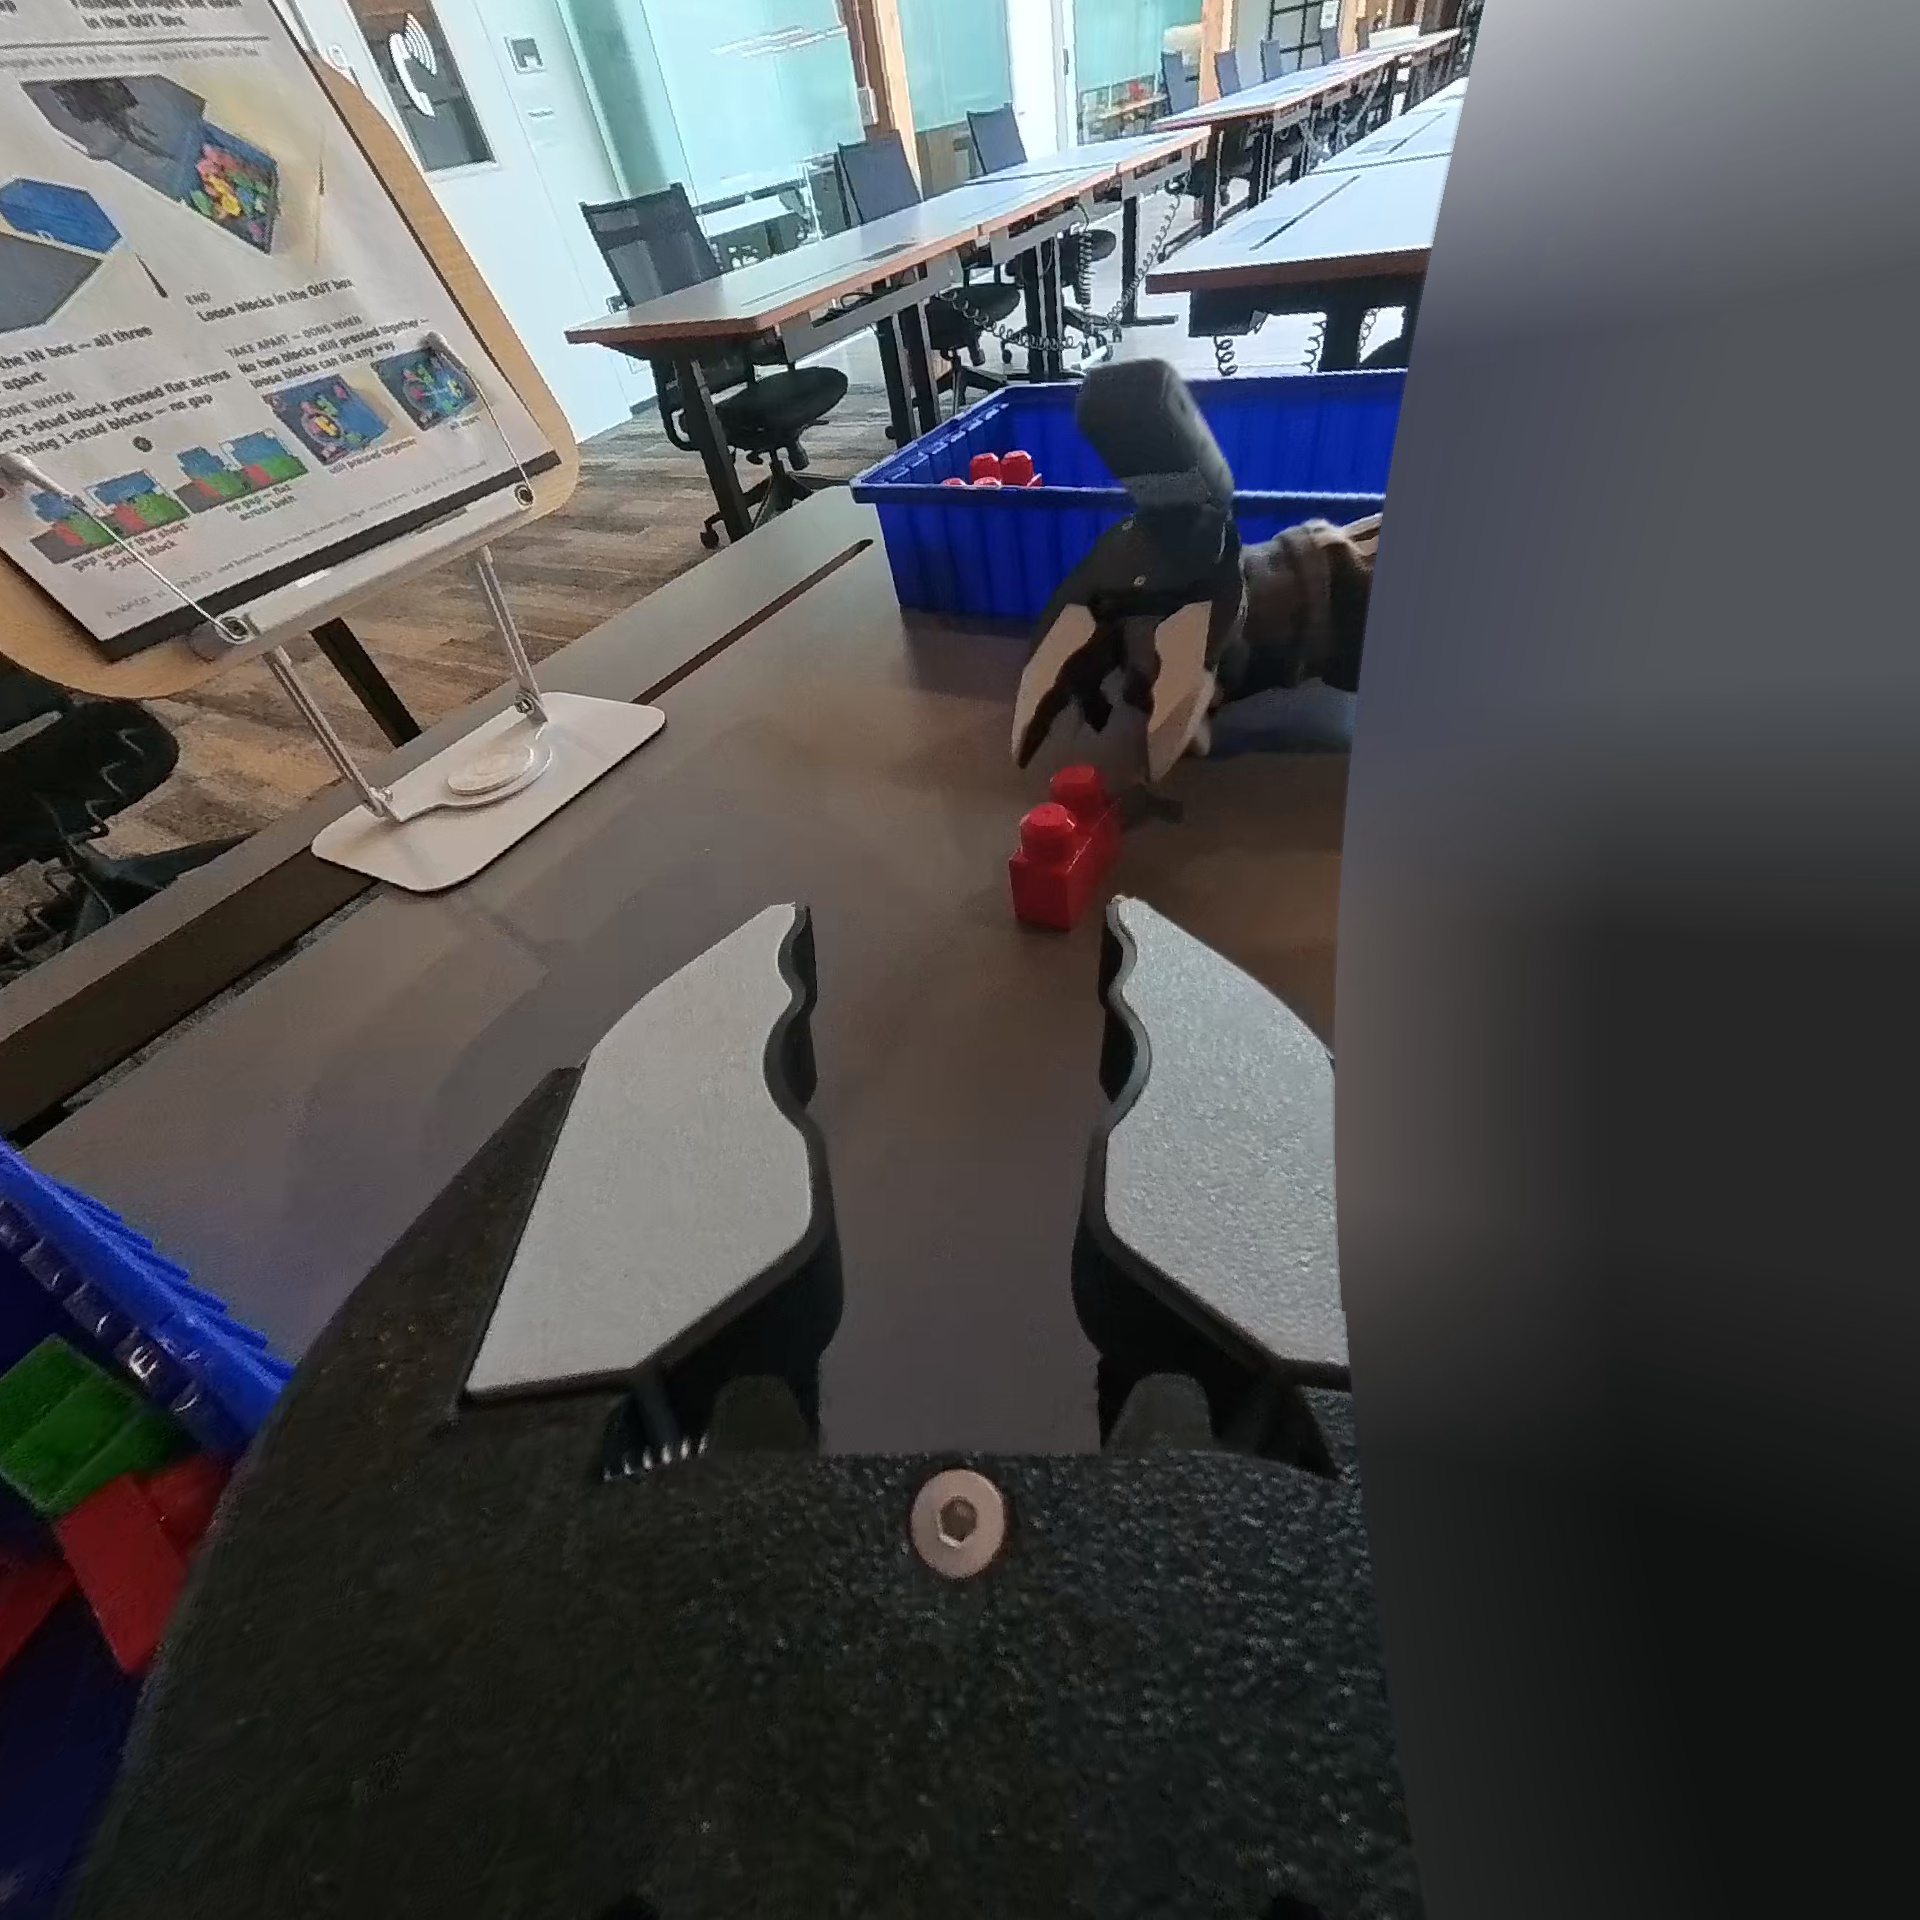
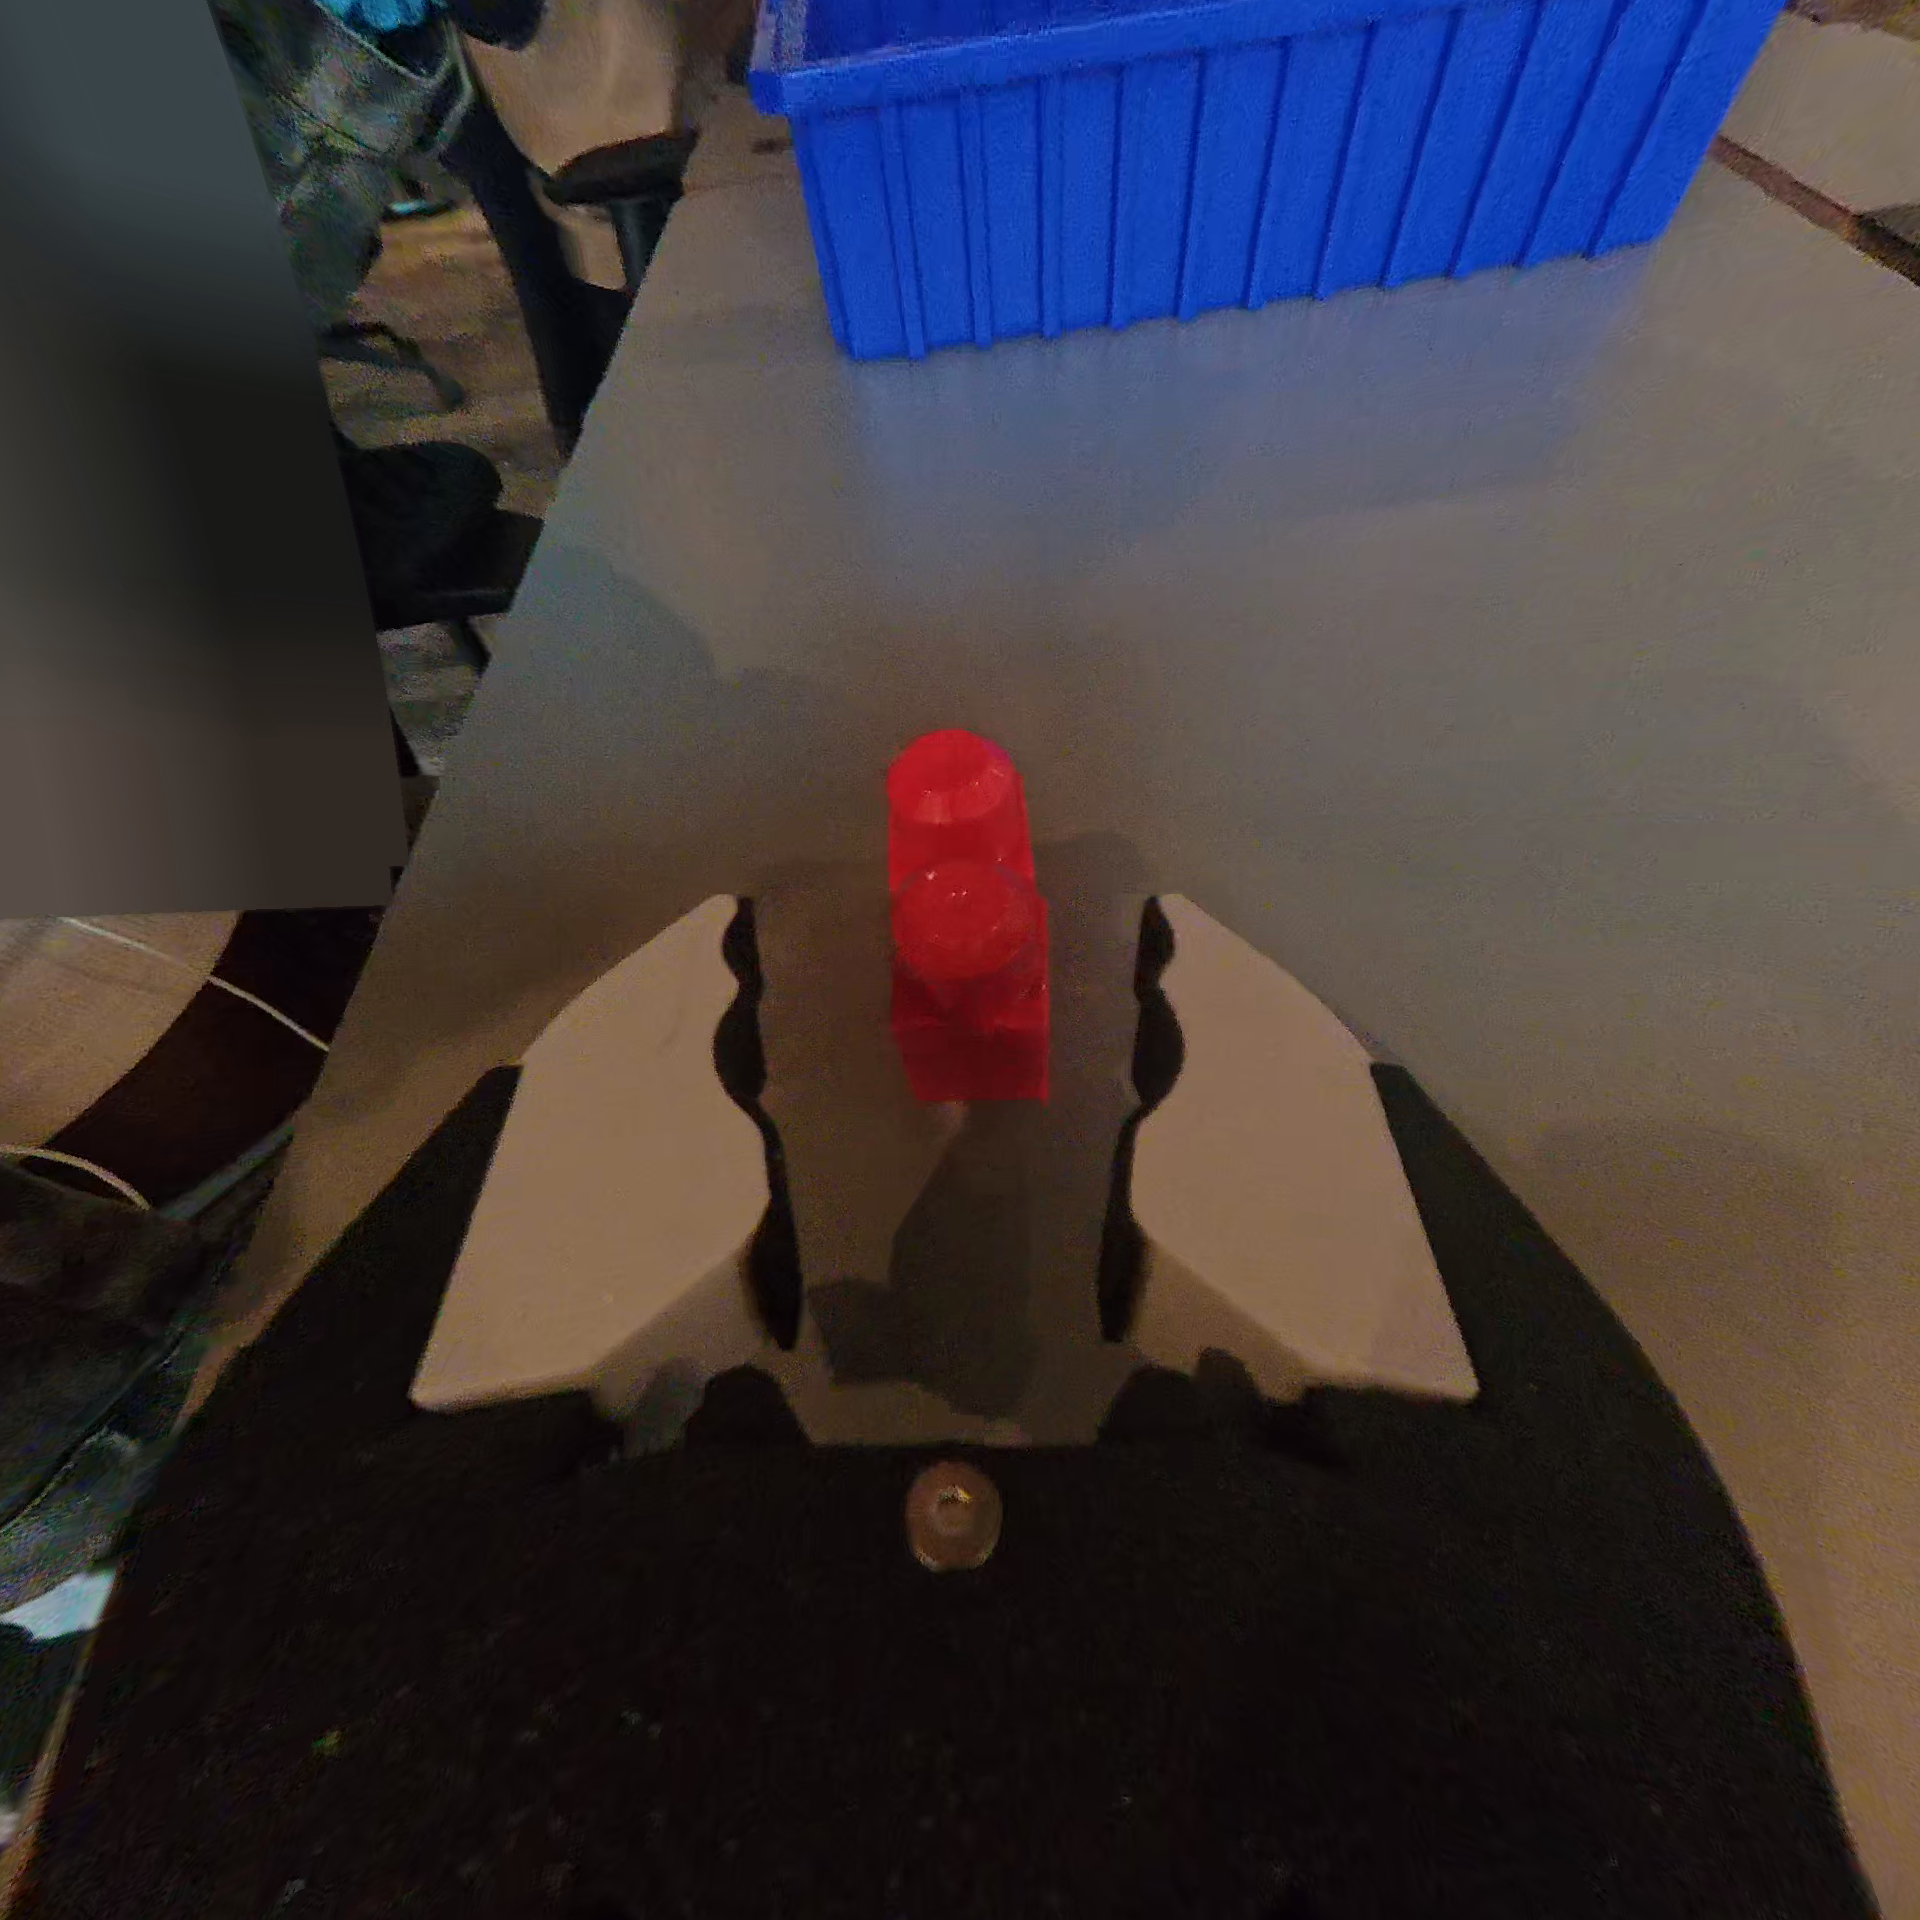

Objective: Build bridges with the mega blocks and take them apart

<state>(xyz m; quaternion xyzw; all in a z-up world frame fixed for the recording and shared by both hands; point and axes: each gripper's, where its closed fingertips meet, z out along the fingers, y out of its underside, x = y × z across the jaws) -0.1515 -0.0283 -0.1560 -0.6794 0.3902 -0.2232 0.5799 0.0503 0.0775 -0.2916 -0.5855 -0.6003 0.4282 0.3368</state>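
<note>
A red two-stud block [image 1: 1062, 852] stands on the dark table, also in the right wrist view [image 2: 966, 935]. My left gripper [image 1: 956, 920] is open and empty, low over the table, with the block just beyond its right fingertip. My right gripper [image 2: 945, 914] is open and hangs just above the block, one finger on each side, not touching it. It also shows in the left wrist view [image 1: 1091, 764], pointing down at the block's far end.
A blue bin [image 1: 1122, 499] with red blocks [image 1: 1003, 470] stands behind the block. Another blue bin [image 1: 94, 1351] with green and red blocks is at my near left, also ahead in the right wrist view [image 2: 1247, 177]. An instruction sheet on a stand [image 1: 249, 343] is at far left.
</note>
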